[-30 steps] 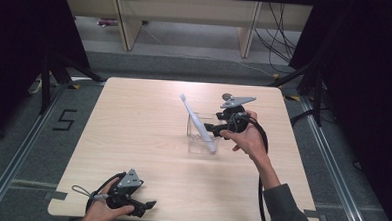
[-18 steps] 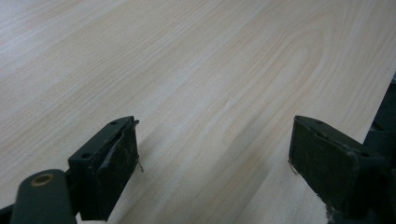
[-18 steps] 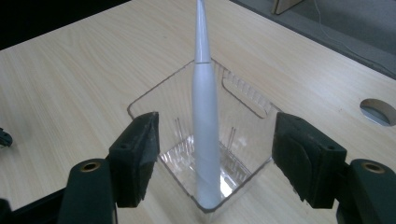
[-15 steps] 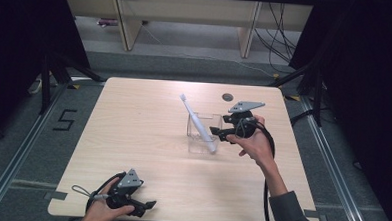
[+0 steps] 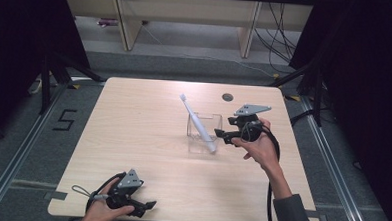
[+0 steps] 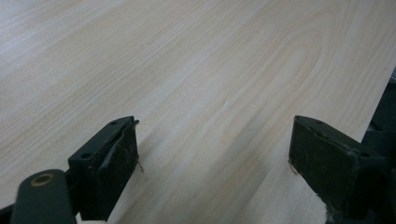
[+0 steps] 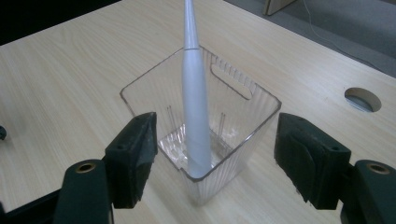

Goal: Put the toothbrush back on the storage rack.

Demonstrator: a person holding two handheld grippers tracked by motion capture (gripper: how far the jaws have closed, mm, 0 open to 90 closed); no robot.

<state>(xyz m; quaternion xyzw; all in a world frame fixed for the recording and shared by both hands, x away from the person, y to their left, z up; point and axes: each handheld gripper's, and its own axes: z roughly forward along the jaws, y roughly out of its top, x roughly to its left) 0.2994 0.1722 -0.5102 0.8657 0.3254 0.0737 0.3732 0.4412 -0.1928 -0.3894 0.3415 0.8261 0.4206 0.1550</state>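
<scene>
Jaws of the right gripper [image 5: 222, 137] are standing wide, having just been opening, beside the clear container [image 5: 203, 133] holding the white toothbrush [image 5: 197, 122] at mid-frame; nothing is between them.

A clear ribbed glossy plastic holder [image 7: 205, 140] centre frame; smooth matt white plastic toothbrush [image 7: 194, 107] inside; pale wood-grain bench [image 7: 70, 79], satin.

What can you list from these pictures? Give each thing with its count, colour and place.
White plastic electric toothbrush: one, white, standing tilted inside the bin, head leaning over the far rim.
Clear ribbed plastic bin: one, transparent, right of the table's centre.
Light wooden table: one, pale wood, with a round cable hole near its far edge.
Left gripper: one, black, open, at the near edge.
Right gripper: one, black, jaws just opening, apart from the bin's near corner.
</scene>
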